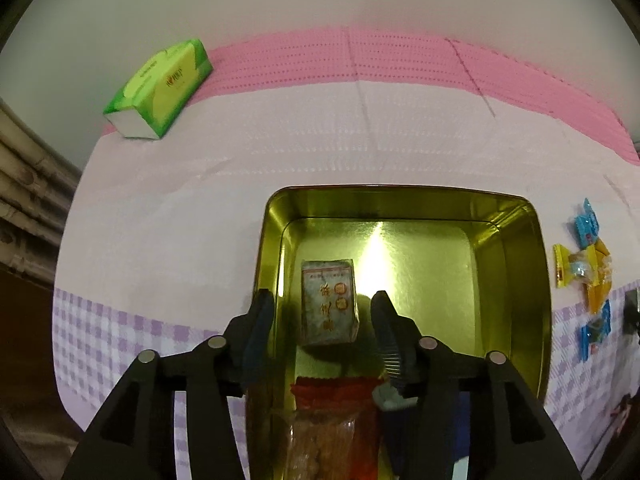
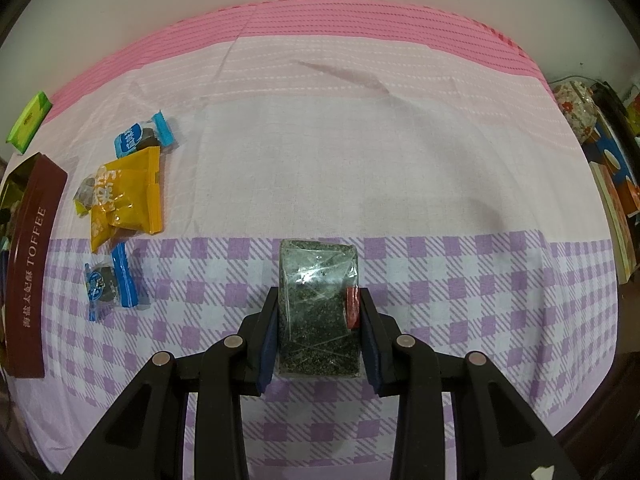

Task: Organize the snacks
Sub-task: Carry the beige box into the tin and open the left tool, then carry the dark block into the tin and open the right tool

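Observation:
A gold tin (image 1: 516,256) sits open on the cloth. Inside it lie a grey-white paper-wrapped snack block (image 1: 329,304) and a red-topped clear bag of biscuits (image 1: 328,412). My left gripper (image 1: 322,304) is open above the tin, its fingers either side of the wrapped block and apart from it. My right gripper (image 2: 319,312) is shut on a clear packet of dark seaweed-like snack (image 2: 318,312) over the checked cloth. The tin's brown side marked TOFFEE (image 2: 30,264) shows at the far left of the right wrist view.
Loose snacks lie beside the tin: two blue packets (image 2: 144,138) (image 2: 108,282) and yellow packets (image 2: 126,196), also in the left wrist view (image 1: 584,264). A green tissue pack (image 1: 160,88) sits at the back left. Clutter (image 2: 608,168) lines the right edge.

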### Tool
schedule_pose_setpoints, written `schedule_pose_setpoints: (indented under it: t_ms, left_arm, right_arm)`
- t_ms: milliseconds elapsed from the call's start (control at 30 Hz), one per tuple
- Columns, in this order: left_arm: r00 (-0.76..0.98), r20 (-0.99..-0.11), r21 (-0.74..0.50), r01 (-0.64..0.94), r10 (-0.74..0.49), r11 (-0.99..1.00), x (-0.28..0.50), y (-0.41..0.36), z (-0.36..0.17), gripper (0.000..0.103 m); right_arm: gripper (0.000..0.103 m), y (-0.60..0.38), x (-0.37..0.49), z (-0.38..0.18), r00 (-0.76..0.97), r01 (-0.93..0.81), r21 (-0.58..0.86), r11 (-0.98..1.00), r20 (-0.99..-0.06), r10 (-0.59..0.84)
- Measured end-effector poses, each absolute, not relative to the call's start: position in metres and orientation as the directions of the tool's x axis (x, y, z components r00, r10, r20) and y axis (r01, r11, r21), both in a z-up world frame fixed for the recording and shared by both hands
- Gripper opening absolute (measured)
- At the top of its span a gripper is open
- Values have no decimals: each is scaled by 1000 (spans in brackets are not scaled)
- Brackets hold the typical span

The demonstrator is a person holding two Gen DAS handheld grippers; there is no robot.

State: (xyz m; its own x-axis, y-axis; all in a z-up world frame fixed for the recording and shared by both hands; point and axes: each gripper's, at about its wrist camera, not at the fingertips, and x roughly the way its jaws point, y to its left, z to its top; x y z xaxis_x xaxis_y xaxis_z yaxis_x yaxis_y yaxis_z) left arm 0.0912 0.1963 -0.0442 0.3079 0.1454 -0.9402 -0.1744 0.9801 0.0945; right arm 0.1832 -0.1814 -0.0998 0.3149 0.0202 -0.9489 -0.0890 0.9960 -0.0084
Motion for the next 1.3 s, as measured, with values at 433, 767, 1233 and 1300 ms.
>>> schedule_pose_setpoints:
  t_ms: [433, 767, 1233, 1300]
  left_arm:
    - [451, -858, 114, -295, 244, 949, 23, 211, -5, 69]
    - [469, -822, 82, -462, 322, 883, -26, 240, 9, 70]
    - [398, -840, 81, -579, 368, 811, -60, 279, -10, 70]
    - [389, -846, 74, -591, 365, 803, -61, 283, -13, 70]
  right_arm:
    - [33, -149, 176, -57, 396, -139, 41, 989, -913, 94]
    - [33, -43, 144, -32, 383, -347, 164, 923, -874, 299]
    - [33, 84, 136, -50, 304, -516, 143, 845, -891, 336]
    - [33, 95, 135, -56, 293, -525, 131, 841, -900, 323]
